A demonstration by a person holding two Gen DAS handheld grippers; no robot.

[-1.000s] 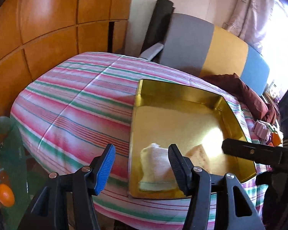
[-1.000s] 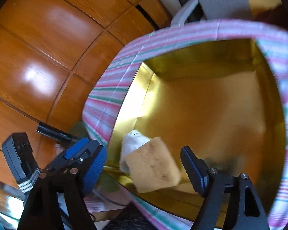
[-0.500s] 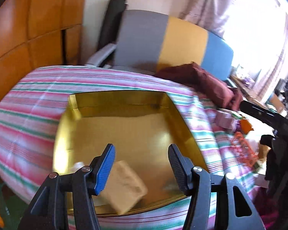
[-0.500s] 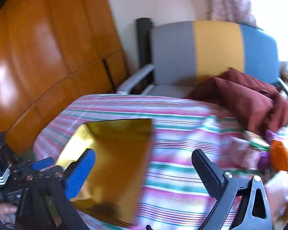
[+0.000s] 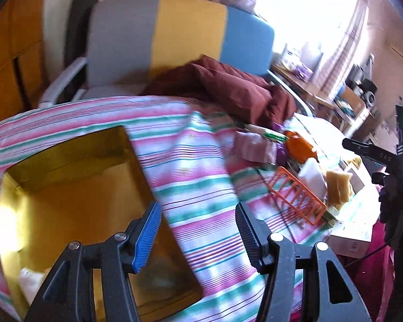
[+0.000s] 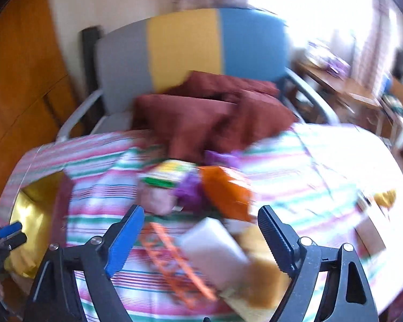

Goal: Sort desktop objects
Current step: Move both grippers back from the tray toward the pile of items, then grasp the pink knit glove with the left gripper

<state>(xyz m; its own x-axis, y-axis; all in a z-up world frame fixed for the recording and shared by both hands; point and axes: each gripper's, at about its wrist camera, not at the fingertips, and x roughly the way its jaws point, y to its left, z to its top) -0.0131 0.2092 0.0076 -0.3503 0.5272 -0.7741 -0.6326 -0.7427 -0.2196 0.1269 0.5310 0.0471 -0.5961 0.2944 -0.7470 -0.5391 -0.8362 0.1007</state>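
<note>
left gripper [image 5: 197, 229] agape, right gripper [image 6: 198, 232] closing

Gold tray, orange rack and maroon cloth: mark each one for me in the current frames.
Gold tray [image 5: 75, 187], left wrist view, on its bare floor.
Orange rack [image 5: 299, 197], left wrist view, on its slatted middle.
Maroon cloth [image 6: 201, 115], right wrist view, on the middle of the bundle.

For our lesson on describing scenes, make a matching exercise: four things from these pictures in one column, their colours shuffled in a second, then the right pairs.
Things:
1. tray
2. rack
3. crumpled cloth
4. table cover

Colours:
A. dark red
B. pink, green and white stripes
C. gold
D. orange

Pairs: 1-C, 2-D, 3-A, 4-B
</note>
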